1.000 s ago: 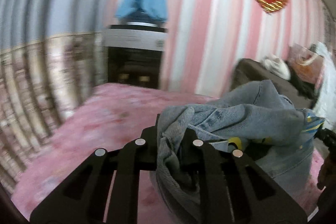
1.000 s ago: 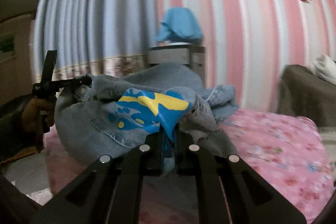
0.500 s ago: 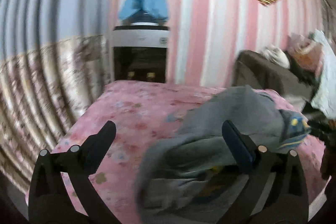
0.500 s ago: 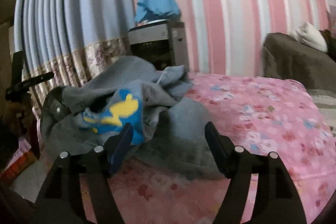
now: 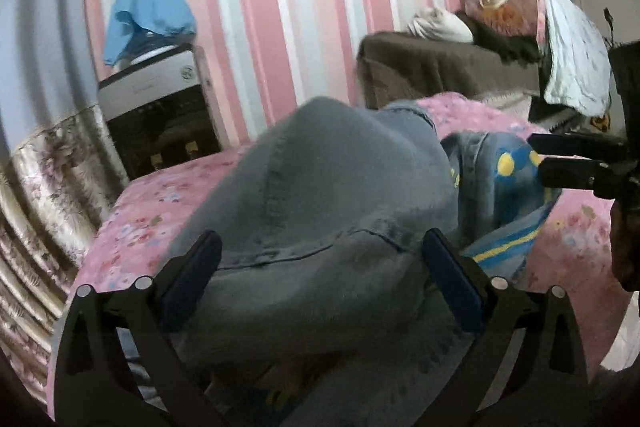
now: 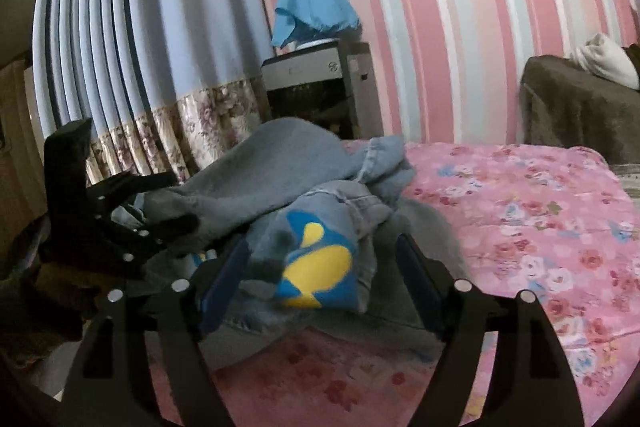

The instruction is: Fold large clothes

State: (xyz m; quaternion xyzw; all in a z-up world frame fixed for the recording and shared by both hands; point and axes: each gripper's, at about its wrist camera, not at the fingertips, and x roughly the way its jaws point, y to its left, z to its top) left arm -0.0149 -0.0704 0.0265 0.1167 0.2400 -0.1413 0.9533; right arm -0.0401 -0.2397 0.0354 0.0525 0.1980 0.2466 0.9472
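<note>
— So, where is the crumpled grey-blue denim garment [image 6: 304, 195]?
— Heaped by the near-left corner of the pink floral bed [image 6: 520, 211], still unfolded.
— And each claw?
— Left claw [image 5: 320, 267] and right claw [image 6: 320, 279] have just been opening; cloth lies between the jaws, unpinched.
— Next?
— Probably finding an edge and spreading it flat.

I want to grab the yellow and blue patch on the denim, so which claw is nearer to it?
Right. The right claw is open with the yellow and blue patch between its fingers. The left claw is open around grey cloth, with the patch off to its side.
</note>
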